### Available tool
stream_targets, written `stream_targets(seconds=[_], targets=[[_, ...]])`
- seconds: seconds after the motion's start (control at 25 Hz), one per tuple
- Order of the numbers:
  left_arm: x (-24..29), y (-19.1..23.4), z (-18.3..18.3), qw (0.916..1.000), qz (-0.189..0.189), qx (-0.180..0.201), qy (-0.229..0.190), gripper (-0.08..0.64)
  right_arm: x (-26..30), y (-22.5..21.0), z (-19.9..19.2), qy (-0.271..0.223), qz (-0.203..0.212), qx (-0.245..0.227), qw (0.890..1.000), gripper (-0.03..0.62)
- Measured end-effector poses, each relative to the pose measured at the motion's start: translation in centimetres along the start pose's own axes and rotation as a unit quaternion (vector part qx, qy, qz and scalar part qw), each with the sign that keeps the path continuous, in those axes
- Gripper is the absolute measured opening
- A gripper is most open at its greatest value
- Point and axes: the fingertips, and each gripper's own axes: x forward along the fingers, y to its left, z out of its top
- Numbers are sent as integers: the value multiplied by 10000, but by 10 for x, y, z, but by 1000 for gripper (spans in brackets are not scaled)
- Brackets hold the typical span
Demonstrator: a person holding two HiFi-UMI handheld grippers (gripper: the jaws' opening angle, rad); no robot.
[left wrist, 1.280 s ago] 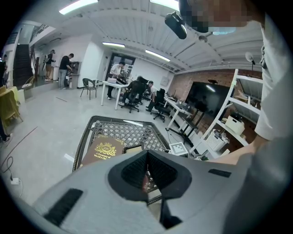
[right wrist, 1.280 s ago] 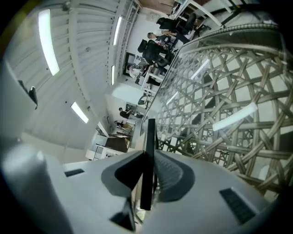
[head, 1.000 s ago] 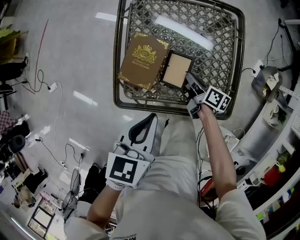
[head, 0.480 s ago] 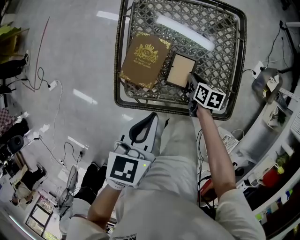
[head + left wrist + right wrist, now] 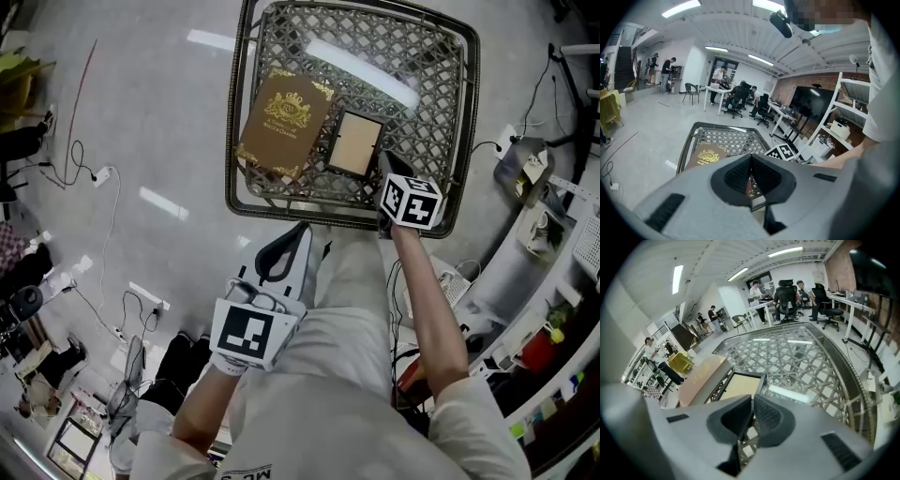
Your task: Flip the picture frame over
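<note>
The picture frame has a black border and a tan panel and lies flat on the lattice table. It shows again in the right gripper view, just past the jaws. A brown book with a gold crest lies left of the frame and touches it. My right gripper hovers by the frame's near right corner, apart from it, with its jaws shut and empty. My left gripper is low over the person's lap, off the table, jaws shut on nothing.
The table's dark raised rim runs all round its top. Cables and a power strip lie on the grey floor to the left. Shelves and clutter stand at the right. People and office chairs are far off.
My right gripper has drawn back from the frame's near right corner toward the table's near edge. The frame lies in much the same place. The left gripper has stayed put.
</note>
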Motion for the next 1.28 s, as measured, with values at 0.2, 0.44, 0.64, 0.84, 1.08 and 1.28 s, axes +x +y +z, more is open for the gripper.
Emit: stream_targets(seconds=[0.2, 0.44, 0.64, 0.84, 1.08, 1.28], targets=[[-9, -7, 16, 9994, -88, 45, -324, 25, -40, 14, 16, -243, 18, -358, 9991, 25], [-28, -13, 31, 9982, -114, 48, -588, 25, -96, 40, 24, -450, 46, -993, 9940, 20], [-47, -15, 38, 9971, -101, 73, -752, 25, -149, 64, 32, -680, 203, -1328, 9886, 18], [-66, -17, 41, 9956, -48, 38, -936, 25, -197, 84, 44, -946, 374, -1584, 9821, 18], [-85, -14, 58, 9923, -64, 179, -1222, 25, -250, 109, 61, -1252, 563, -1795, 9741, 18], [-94, -12, 75, 9893, -21, 234, -1440, 25, -289, 112, 65, -1378, 655, -1790, 9720, 18]])
